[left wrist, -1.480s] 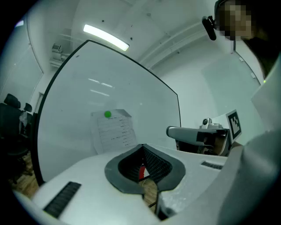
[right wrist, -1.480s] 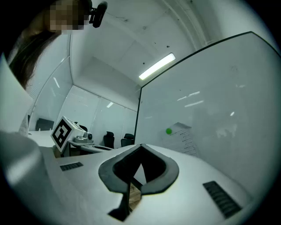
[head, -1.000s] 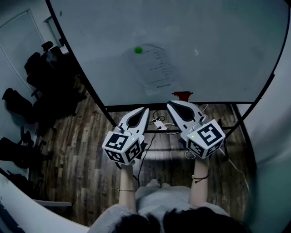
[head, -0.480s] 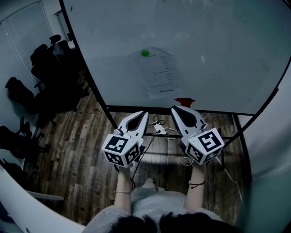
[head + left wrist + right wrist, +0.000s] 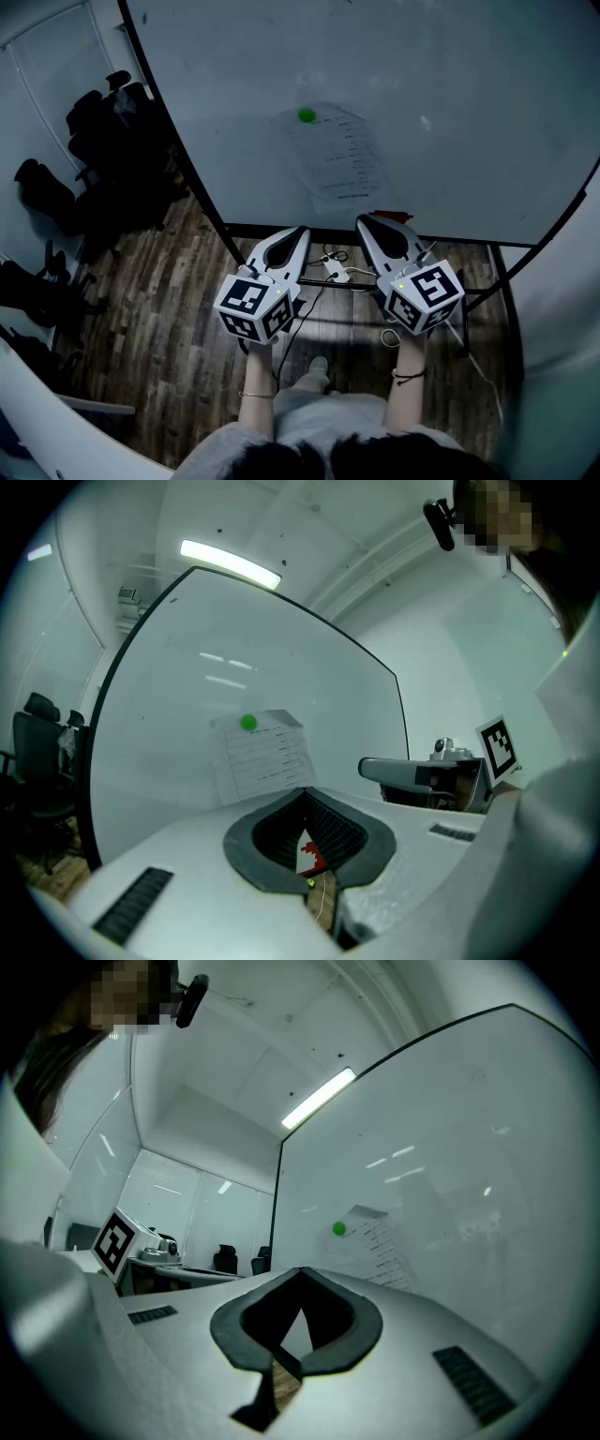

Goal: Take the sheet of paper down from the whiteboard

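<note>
Dim bluish head view, bright ceiling strip light [image 5: 230, 562], fisheye-bent edges, dark corners

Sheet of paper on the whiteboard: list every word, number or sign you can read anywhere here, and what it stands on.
Sheet of paper: printed lines, too small and blurred to read.
Left cube, right cube: square marker patterns, no words.
Nothing else readable.
</note>
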A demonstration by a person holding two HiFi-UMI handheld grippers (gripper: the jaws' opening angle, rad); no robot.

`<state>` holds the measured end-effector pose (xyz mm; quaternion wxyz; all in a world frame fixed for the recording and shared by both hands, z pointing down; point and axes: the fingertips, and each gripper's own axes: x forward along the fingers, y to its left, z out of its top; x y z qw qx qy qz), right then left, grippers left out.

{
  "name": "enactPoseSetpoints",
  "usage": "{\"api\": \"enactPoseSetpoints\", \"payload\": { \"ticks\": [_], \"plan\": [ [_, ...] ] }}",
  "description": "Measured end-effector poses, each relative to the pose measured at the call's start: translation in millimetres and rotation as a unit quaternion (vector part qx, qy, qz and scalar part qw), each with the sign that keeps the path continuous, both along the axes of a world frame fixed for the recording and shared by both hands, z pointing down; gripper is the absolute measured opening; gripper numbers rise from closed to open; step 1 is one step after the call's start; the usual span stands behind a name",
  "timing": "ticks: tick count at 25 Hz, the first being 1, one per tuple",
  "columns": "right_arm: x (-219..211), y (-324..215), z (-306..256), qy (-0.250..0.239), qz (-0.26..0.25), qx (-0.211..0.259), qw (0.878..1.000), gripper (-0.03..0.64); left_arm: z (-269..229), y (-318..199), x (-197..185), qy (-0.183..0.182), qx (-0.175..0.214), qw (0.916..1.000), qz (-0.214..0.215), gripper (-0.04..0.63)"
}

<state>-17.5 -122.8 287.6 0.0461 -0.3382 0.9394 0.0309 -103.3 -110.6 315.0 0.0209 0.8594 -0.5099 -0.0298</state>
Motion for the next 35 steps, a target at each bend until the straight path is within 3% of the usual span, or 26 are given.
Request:
{"api": "enactPoseSetpoints", "payload": {
  "ticks": [16, 35],
  "plan": [
    [-35.1, -62.3, 2.5, 0.009, -0.017, 0.004, 1.0, 0.0, -8.0, -63.3, -30.7, 0.002, 0.01, 0.9999, -0.008, 0.005],
    [-21.6, -115.2, -8.2, 0.012, 0.034, 0.019, 0.999, 0.0, -16.7, -122.1, -21.5, -0.011, 0.025, 0.9992, 0.028, 0.005]
  ]
}}
